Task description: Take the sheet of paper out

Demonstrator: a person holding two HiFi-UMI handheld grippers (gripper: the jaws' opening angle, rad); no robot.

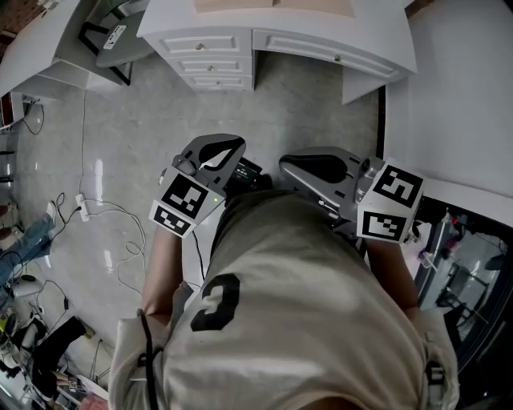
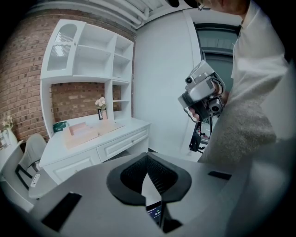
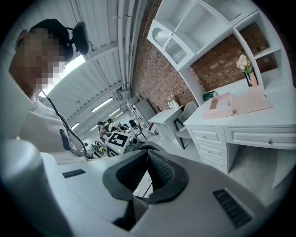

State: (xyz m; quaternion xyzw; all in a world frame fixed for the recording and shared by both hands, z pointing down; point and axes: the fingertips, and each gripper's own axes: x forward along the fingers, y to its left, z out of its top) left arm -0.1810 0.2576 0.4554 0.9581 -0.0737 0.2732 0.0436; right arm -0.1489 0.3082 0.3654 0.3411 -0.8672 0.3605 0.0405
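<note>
A white desk [image 1: 321, 46] with drawers stands some way ahead of me. On its top lies a pale pink folder with a flat tan sheet [image 2: 88, 131] beside it, also seen in the right gripper view as the pink folder and sheet [image 3: 240, 104] and at the head view's top edge as the tan sheet [image 1: 272, 6]. Both grippers are held close to my body, far from the desk. My left gripper [image 1: 228, 148] is shut with nothing in it, its tips meeting [image 2: 148, 155]. My right gripper [image 1: 287, 165] is likewise shut and empty [image 3: 147, 152].
A vase of flowers [image 2: 100, 107] stands at the back of the desk under white shelves [image 2: 92, 51]. A grey chair [image 1: 112, 40] sits at the desk's left. Cables and a power strip [image 1: 84, 210] lie on the floor at the left. A white wall [image 1: 465, 96] is on the right.
</note>
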